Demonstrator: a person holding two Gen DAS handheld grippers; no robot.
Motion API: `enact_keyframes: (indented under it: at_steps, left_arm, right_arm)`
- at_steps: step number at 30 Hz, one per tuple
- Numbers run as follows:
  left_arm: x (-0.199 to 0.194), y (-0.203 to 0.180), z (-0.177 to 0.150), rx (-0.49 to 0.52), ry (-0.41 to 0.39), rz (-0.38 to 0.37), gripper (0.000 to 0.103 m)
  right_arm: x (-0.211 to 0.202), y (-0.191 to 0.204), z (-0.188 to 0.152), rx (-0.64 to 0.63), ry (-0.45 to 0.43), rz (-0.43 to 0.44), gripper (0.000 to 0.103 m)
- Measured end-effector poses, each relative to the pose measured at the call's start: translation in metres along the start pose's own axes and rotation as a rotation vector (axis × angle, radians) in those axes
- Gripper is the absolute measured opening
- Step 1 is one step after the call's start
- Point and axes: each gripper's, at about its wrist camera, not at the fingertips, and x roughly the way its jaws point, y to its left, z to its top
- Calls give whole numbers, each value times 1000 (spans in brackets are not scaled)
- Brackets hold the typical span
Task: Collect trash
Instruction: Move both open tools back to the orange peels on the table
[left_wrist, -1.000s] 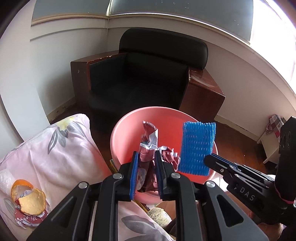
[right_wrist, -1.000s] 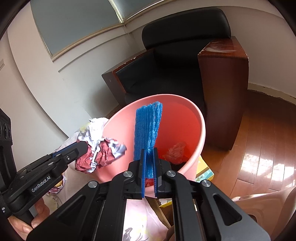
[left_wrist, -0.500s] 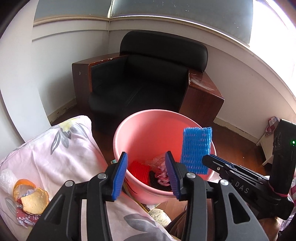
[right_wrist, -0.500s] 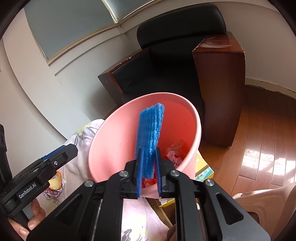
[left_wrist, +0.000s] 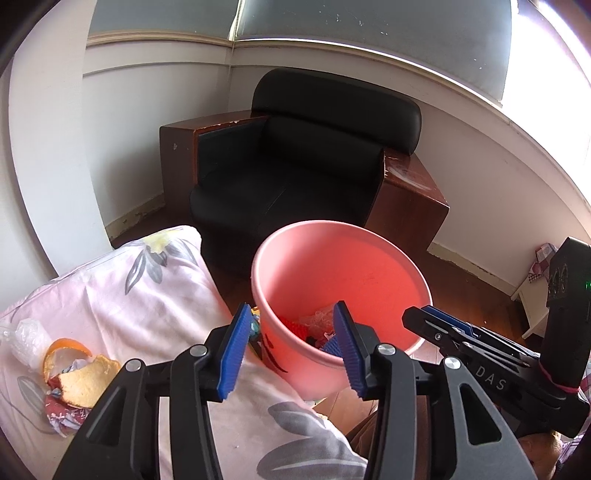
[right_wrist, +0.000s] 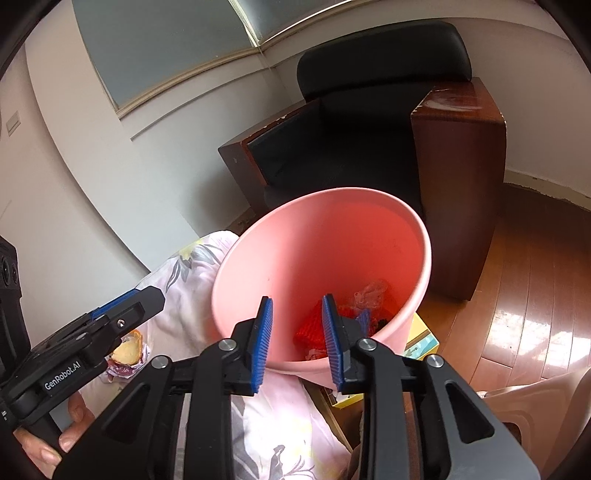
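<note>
Both claws hang spread and empty over the pink bin (right_wrist: 413, 236), the left gripper (left_wrist: 291, 349) and right gripper (right_wrist: 297, 341), so dropped scraps land below; orange peel (left_wrist: 79, 369) waits left.

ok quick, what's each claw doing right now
left claw: open, holding nothing, at the pink bin.
right claw: open, holding nothing, over the same bin.

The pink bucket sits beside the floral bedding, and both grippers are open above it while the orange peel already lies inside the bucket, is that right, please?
Not quite: the orange peel is not inside the pink bucket; it lies on the floral bedding, as the left wrist view shows. The rest holds: the left gripper and the right gripper are both open above the bucket.
</note>
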Motion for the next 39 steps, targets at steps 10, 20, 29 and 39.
enact_keyframes:
  at_steps: [10, 20, 29, 39]
  left_arm:
    - [-34, 34, -23, -40, -20, 58, 45]
    - [-76, 89, -56, -110, -30, 142, 45]
    - [-103, 139, -86, -172, -23, 229, 45]
    - [-110, 167, -100, -233, -19, 275, 42]
  right_arm:
    - [-1, 45, -14, -82, 38, 81, 28]
    - [10, 89, -33, -164, 108, 147, 28]
    - [20, 117, -46, -219, 163, 198, 28]
    - [53, 154, -48, -256, 238, 297, 29]
